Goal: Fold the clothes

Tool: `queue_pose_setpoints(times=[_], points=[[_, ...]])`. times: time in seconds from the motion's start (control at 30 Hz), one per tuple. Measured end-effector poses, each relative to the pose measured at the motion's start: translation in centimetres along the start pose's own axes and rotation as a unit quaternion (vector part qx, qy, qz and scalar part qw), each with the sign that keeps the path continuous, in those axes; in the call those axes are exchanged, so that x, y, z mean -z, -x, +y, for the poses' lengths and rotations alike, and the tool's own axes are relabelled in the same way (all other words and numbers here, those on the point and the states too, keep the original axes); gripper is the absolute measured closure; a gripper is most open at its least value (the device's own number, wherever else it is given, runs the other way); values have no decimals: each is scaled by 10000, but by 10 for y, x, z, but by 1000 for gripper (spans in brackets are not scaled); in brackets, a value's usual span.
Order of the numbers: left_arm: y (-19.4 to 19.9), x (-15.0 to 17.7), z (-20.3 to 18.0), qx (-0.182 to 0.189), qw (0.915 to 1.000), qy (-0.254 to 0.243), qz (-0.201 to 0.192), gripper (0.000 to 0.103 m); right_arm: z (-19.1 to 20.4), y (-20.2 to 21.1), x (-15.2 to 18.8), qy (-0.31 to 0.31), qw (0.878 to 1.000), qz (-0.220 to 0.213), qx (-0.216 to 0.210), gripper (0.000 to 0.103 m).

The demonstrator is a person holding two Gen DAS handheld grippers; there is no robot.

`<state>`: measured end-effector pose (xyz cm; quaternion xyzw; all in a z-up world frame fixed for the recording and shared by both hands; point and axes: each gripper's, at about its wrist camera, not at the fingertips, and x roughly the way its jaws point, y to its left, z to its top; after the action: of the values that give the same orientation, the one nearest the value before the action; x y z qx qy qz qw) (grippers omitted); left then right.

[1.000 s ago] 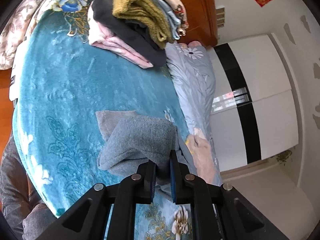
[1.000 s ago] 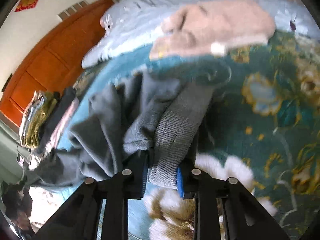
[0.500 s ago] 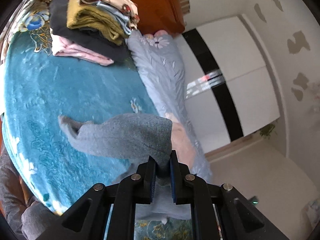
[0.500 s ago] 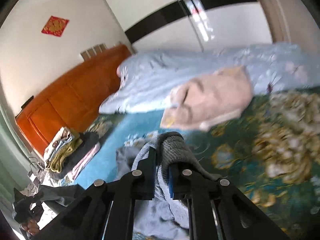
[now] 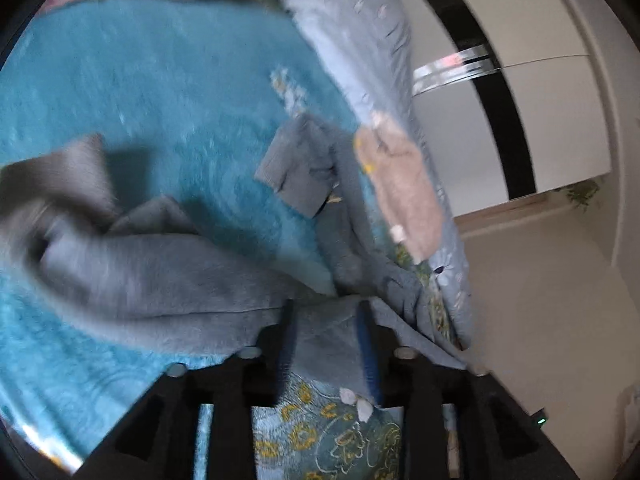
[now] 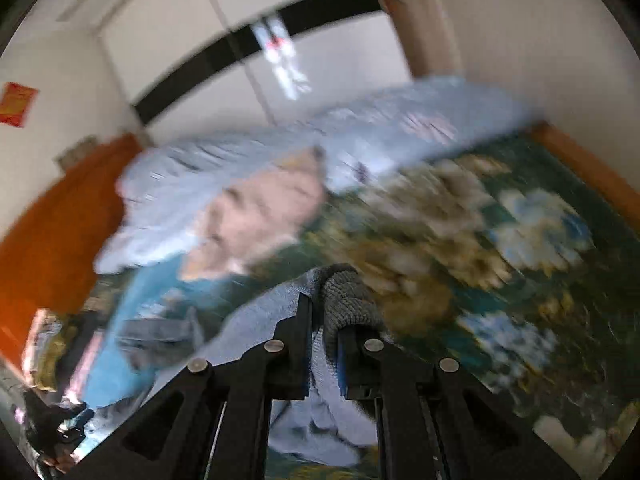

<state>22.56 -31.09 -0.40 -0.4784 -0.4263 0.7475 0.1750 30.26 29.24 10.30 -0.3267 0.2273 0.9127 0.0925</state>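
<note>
A grey knit sweater [image 5: 160, 276] lies stretched and bunched across the teal plush blanket [image 5: 140, 80], one sleeve cuff [image 5: 296, 168] folded up farther back. My left gripper [image 5: 326, 312] hangs low over the sweater's near edge. Its jaws are opening, and grey cloth lies loosely in the wide gap between them. In the right wrist view, my right gripper [image 6: 324, 304] is shut on the sweater's ribbed hem [image 6: 346, 292], held up above the flowered blanket [image 6: 520, 240]. Both views are blurred by motion.
A pale pink garment [image 5: 400, 192] rests on the light blue quilt [image 5: 360, 40] along the bed's far side. Folded clothes [image 6: 48, 344] are stacked near the orange headboard [image 6: 40, 240]. A white wardrobe with a black stripe [image 5: 500, 80] stands past the bed, with bare floor [image 5: 540, 300] beside it.
My left gripper's jaws have spread apart and its view has swung down toward the sweater on the blanket. My right gripper has kept its pinch on the hem while sweeping sideways and upward.
</note>
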Motion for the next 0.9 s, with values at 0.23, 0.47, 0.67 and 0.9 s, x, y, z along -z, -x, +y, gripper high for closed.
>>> queue_pose_setpoints(times=[0.23, 0.47, 0.67, 0.9], points=[[31, 8, 18, -56, 9994, 116, -310, 57, -32, -37, 27, -97, 9976, 490, 485, 93], [98, 12, 65, -835, 9857, 533, -1360, 54, -15, -38, 20, 0, 9962, 376, 785, 69], [109, 23, 108, -905, 9786, 1132, -1463, 53, -5, -17, 10, 25, 9876, 186, 1559, 46], [93, 21, 117, -394, 9783, 1526, -1347, 64, 27, 4, 10, 397, 9856, -249, 1627, 46]])
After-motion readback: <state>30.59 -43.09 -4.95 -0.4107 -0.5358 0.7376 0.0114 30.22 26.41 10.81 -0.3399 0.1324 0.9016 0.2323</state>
